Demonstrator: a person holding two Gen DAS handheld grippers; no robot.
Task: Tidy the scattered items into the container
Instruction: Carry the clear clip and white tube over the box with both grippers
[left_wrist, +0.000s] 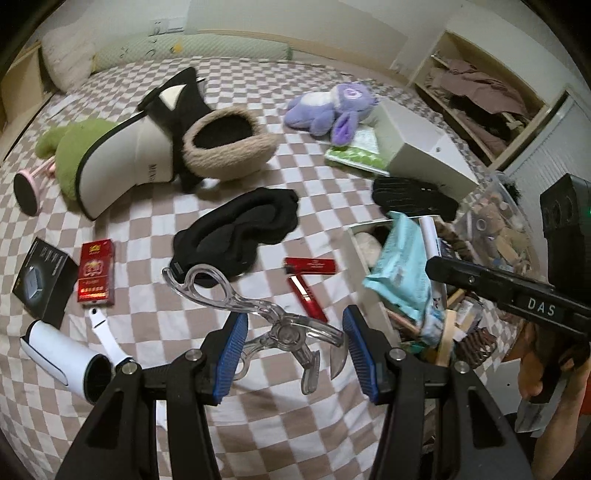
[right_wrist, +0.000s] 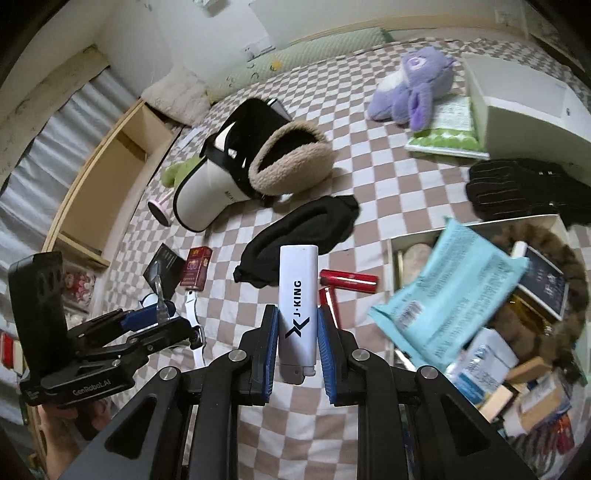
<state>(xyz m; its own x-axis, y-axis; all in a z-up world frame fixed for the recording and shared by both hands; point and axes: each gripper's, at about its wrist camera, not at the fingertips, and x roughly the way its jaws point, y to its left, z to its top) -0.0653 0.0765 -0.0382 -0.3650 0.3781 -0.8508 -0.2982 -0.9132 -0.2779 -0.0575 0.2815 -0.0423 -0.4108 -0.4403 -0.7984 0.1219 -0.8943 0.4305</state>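
From my left gripper (left_wrist: 293, 350) I see a clear plastic tong-like tool (left_wrist: 258, 314) held between the blue pads, its ring handles reaching forward over the checkered bed (left_wrist: 147, 229); the left pad presses on it, while I cannot tell whether the right pad touches. Far left of this gripper lie a black box (left_wrist: 44, 277), a red packet (left_wrist: 96, 273) and a white cylinder device (left_wrist: 66, 354) near my left finger. Straight ahead sits a black knit hat (left_wrist: 240, 232), and beyond it a white fur-lined boot (left_wrist: 147, 155). Just ahead to the right lie two red tubes (left_wrist: 310, 275). Further right is the container (left_wrist: 356, 236), crowded with items and topped by a light blue packet (left_wrist: 402, 266); a black glove (left_wrist: 410, 199) lies just beyond it. My right gripper (right_wrist: 297, 332) is pressed together on a white J·KING lighter (right_wrist: 298, 306), held upright between the pads. From it, the container (right_wrist: 391, 247) is to the right and slightly ahead, and a purple plush toy (right_wrist: 413, 85) lies far ahead to the right.
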